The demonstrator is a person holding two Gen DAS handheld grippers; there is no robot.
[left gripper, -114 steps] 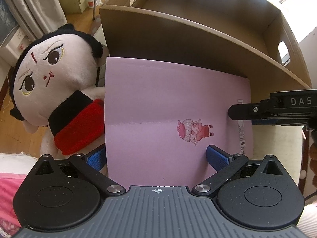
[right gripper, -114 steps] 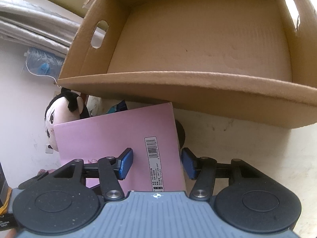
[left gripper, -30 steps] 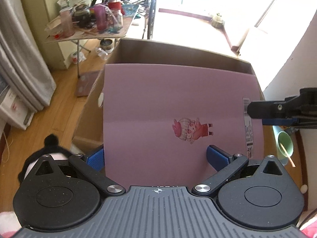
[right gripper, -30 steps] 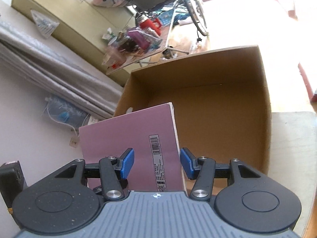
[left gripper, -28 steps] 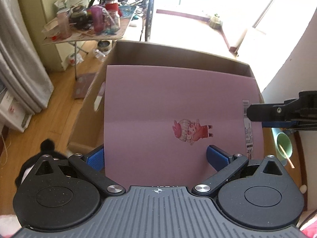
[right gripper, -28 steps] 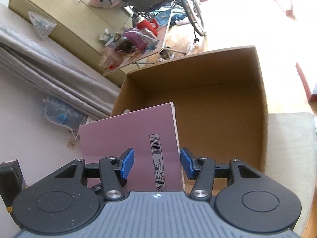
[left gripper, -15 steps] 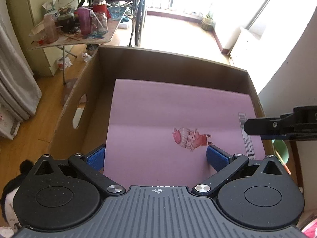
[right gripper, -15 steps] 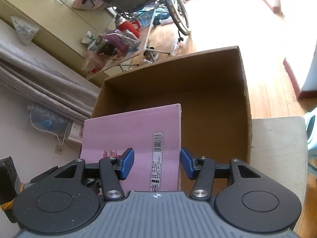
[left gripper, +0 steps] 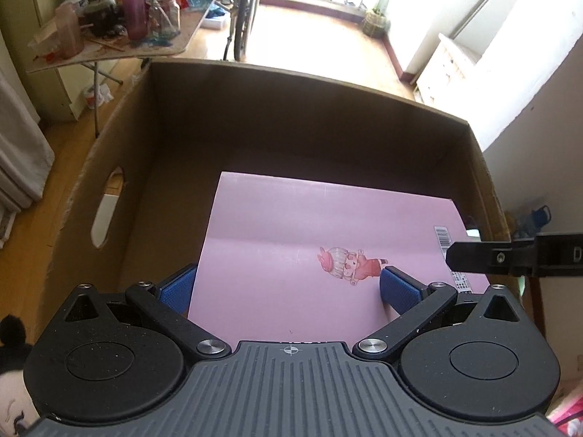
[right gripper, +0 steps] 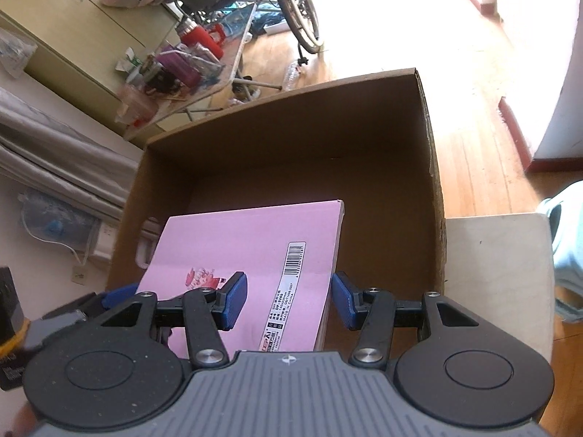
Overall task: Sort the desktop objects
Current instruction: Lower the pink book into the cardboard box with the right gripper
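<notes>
Pink notebook with small cartoon figure and barcode strip on cover, tilting down inside open brown cardboard box, far edge reaching toward box floor, near edge sitting between blue pads, box standing upright, otherwise bare inside

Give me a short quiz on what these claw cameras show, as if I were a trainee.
1. True or false: the pink book is held over the open top of the cardboard box.
2. How many claws grip the book? A) none B) one C) two
3. What black striped marking is printed near the book's edge?

Key
1. True.
2. C: the left claw and the right claw.
3. A barcode.
</notes>
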